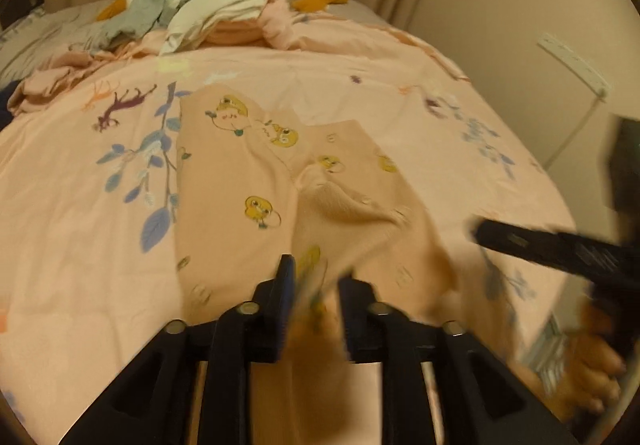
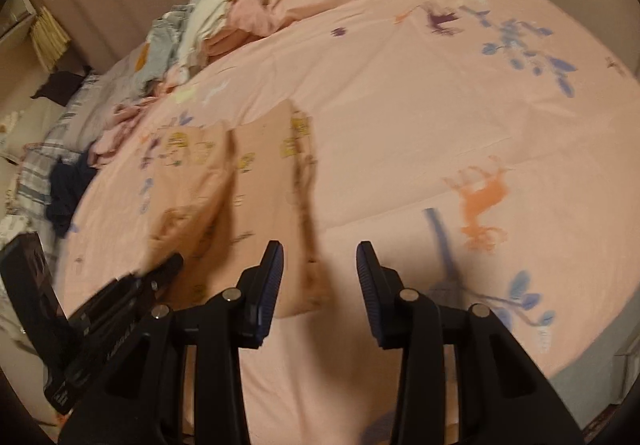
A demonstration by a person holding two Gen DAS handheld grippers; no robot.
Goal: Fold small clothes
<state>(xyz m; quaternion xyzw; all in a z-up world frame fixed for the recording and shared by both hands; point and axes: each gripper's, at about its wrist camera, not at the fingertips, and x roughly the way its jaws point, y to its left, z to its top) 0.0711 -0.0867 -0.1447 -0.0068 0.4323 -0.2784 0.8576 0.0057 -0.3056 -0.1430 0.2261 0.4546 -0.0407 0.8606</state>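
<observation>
Garment (image 1: 248,181), a peach one printed with yellow figures, lies lengthwise on the bed (image 1: 80,285), running away from the left tongs (image 1: 316,281), which seem, through blur, to pinch its near hem, while the right tongs (image 2: 320,265) gape empty just beside that edge.

Dim, warm orange indoor light, strong fisheye bending at dark edges, and motion blur smearing nearer areas.
</observation>
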